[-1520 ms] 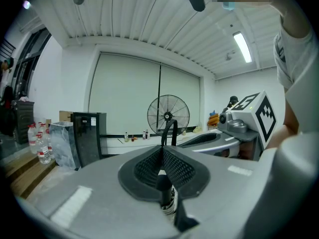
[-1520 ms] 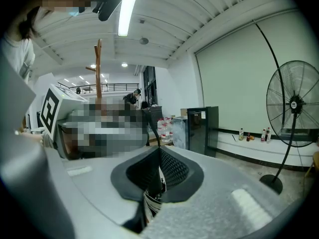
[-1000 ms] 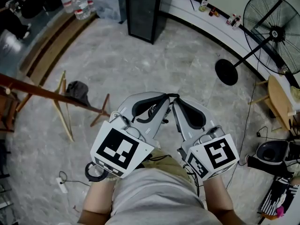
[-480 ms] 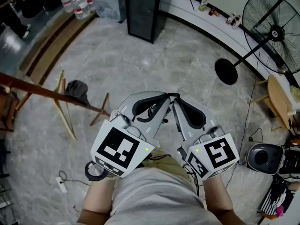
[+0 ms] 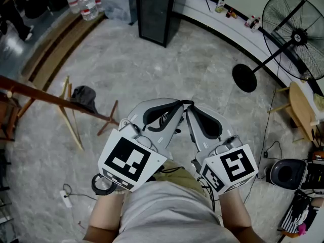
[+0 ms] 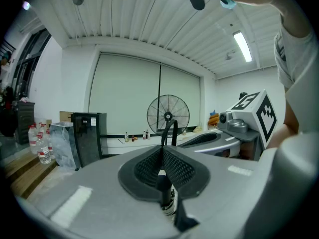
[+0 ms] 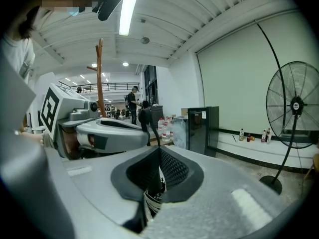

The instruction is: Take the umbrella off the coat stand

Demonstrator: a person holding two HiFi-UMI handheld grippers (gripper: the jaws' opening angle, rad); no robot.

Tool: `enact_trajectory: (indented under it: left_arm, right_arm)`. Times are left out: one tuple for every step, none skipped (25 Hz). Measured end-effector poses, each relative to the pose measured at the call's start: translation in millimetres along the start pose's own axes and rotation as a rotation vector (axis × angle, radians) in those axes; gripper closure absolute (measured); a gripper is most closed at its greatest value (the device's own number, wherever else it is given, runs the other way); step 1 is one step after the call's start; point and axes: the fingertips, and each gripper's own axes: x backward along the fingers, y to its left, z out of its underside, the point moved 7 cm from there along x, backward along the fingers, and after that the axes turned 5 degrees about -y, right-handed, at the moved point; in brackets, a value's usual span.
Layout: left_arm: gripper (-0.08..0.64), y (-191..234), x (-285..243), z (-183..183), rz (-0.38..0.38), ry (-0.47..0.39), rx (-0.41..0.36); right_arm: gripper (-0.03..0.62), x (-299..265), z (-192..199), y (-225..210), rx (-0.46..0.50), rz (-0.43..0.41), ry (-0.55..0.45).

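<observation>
Jaws pressed fully together on both the left gripper (image 6: 162, 151) and right gripper (image 7: 158, 151), a thin black loop (image 5: 187, 103) at their touching tips, held side by side near the person (image 5: 167, 216), the umbrella (image 5: 83, 97) a dark bundle beside the coat stand (image 5: 45, 97), well left.

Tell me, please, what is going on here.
A person holds a grey two-jaw gripper in each hand, tips together. The left gripper and the right gripper are both shut on what looks like a folded black-and-white patterned umbrella, its black loop poking out past the jaws. The brown wooden coat stand stands apart, on the person's left.
</observation>
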Motion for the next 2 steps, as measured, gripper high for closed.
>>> enact_trajectory:
  left_arm:
    - [0.537,0.1,0.8,-1.1,0.001,-0.001,-0.003]
    - [0.537,0.1,1.6,-2.1,0.002,-0.003,-0.005]
  right_arm:
    - [0.588,0.1,-0.5,0.7,0.001,-0.001,0.0]
    - [0.588,0.2,-1.1,1.5,0.002,-0.001,-0.001]
